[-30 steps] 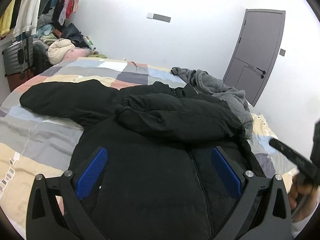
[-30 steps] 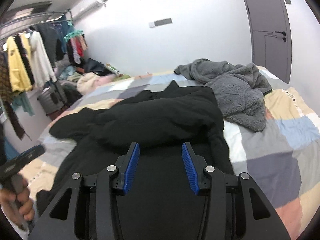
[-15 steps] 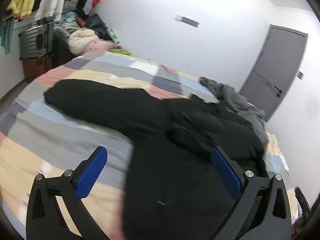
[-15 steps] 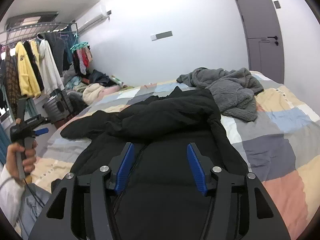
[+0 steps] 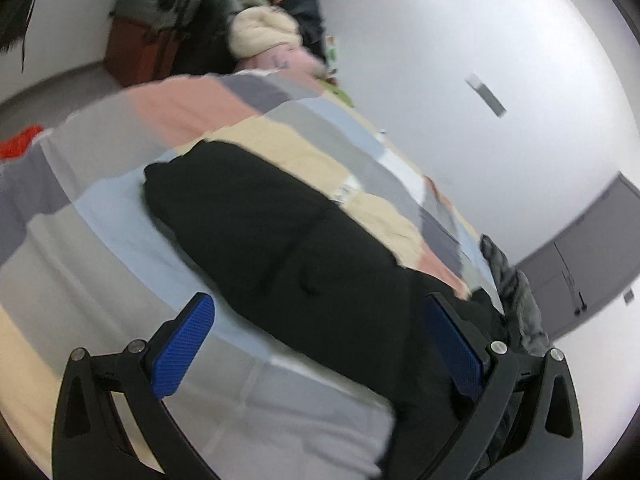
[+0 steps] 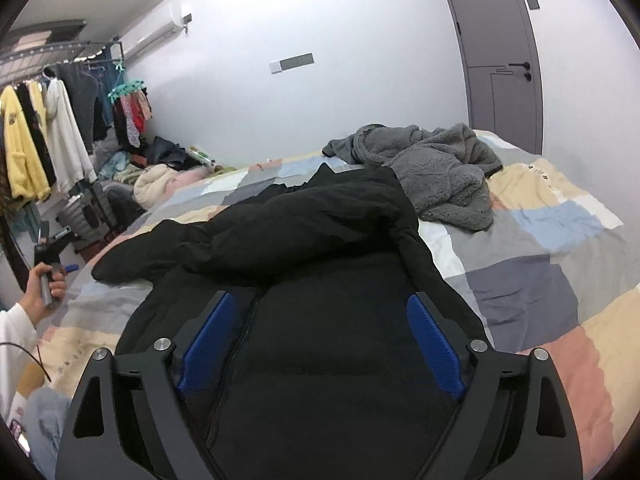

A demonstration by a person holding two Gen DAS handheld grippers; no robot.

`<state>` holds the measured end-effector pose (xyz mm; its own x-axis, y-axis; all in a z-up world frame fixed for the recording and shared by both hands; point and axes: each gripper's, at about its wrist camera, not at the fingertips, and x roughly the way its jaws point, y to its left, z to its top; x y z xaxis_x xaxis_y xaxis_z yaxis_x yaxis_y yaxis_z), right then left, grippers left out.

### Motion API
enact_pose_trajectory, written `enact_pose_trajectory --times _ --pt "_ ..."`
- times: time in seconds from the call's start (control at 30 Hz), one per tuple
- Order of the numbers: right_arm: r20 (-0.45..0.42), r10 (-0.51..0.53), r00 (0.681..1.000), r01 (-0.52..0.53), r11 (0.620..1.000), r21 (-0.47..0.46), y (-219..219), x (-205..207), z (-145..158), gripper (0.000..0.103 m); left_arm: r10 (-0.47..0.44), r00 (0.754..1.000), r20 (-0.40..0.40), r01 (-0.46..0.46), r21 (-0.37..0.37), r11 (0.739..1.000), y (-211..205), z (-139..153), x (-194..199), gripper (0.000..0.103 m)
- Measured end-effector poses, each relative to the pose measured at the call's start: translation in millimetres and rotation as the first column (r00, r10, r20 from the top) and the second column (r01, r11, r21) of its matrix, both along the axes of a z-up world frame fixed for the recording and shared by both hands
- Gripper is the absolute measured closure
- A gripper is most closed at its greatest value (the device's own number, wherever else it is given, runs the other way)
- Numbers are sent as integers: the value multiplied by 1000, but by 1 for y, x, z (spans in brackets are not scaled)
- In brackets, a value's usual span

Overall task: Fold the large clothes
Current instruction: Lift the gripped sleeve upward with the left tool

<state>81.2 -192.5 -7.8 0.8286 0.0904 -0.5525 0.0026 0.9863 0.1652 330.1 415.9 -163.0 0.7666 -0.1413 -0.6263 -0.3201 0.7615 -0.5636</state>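
A large black jacket (image 6: pixel 320 280) lies front up on the patchwork bed (image 6: pixel 560 240), one sleeve folded across its chest and the other stretched out to the left. My right gripper (image 6: pixel 318 332) is open and empty, hovering over the jacket's zipped front. My left gripper (image 5: pixel 320 340) is open and empty above the outstretched black sleeve (image 5: pixel 260 224), in a tilted, blurred view. The left gripper also shows in the right wrist view (image 6: pixel 50 248), held in a hand at the bed's left side.
A grey fleece garment (image 6: pixel 436 164) lies crumpled at the bed's far right. A clothes rack (image 6: pixel 44 132), suitcases (image 6: pixel 80 216) and piled clothes (image 6: pixel 160 178) stand left of the bed. A grey door (image 6: pixel 500 52) is in the far wall.
My left gripper has swung far left, off the jacket's body, and tilted over the outstretched sleeve. My right gripper's jaws have opened wider and it has pulled back a little.
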Motion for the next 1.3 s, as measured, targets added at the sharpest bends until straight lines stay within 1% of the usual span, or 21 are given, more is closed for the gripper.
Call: enact_pose_trajectory --times 0.13,0.23,0.33,0.4,0.43,0.47,0.53,0.57,0.6,0.67,0.7,0.73,0.77,0.8,0.83,0.87,0.97,1.03,1.1,1.17,1.3 --pt "-18 -10 1000 9 1000 -26 13 13 -3 4 52 999 -7 -53 -151 987 27 -45 22 1" --pt "-33 -16 999 14 999 -40 18 24 -7 3 74 997 -4 -74 -184 980 39 -67 36 1" --pt "-47 -31 998 29 999 -46 21 35 -10 3 99 995 -8 -99 -195 976 47 -82 49 2" --pt "-57 -37 998 35 998 -43 22 41 -12 3 116 993 -29 -120 -212 970 53 -94 60 3" --pt "-61 -41 997 39 998 -42 22 44 -13 3 123 991 -57 -132 -216 967 57 -98 66 6" --pt "-65 -46 997 43 998 -44 22 46 -15 3 134 989 -63 -145 -229 963 61 -102 69 9" --pt "-75 -54 996 50 998 -49 22 49 -17 3 160 985 -58 -170 -236 957 65 -103 72 10" --pt "-83 -55 995 51 997 -51 22 50 -18 3 172 983 -57 -181 -233 956 67 -102 74 15" --pt "-89 -58 994 53 997 -57 23 52 -19 3 181 982 -54 -189 -232 954 67 -100 76 19" --pt "-102 -60 993 54 996 -66 24 56 -21 3 189 980 -58 -197 -219 956 65 -96 79 44" --pt "-106 -57 993 50 997 -67 24 57 -21 3 190 980 -66 -200 -204 958 63 -94 81 50" --pt "-105 -52 993 45 997 -65 24 57 -21 3 188 979 -78 -200 -179 963 58 -89 82 62" --pt "-104 -47 993 40 997 -65 24 56 -20 3 184 979 -85 -196 -158 968 53 -83 82 70" --pt "-102 -39 994 32 997 -67 24 54 -19 3 182 979 -87 -193 -145 970 51 -80 78 74" --pt "-101 -35 994 28 997 -67 23 54 -19 3 181 980 -84 -192 -141 971 49 -76 77 83" --pt "-101 -28 995 21 998 -66 23 53 -18 2 182 980 -79 -191 -135 972 48 -68 71 87" --pt "-95 -2 995 -4 998 -63 23 46 -16 0 216 974 -74 -221 -77 972 48 -43 50 94" --pt "-89 12 996 -18 997 -71 24 43 -15 0 238 969 -59 -241 -48 969 53 -28 36 95" --pt "-78 25 997 -31 997 -69 23 39 -13 0 261 965 -35 -261 16 965 54 -4 18 96" --pt "-75 31 997 -35 998 -52 19 37 -12 0 264 964 -22 -262 48 964 51 13 6 98" --pt "-77 20 997 -23 999 -36 7 32 -13 0 253 967 -7 -251 103 962 39 40 -2 98"
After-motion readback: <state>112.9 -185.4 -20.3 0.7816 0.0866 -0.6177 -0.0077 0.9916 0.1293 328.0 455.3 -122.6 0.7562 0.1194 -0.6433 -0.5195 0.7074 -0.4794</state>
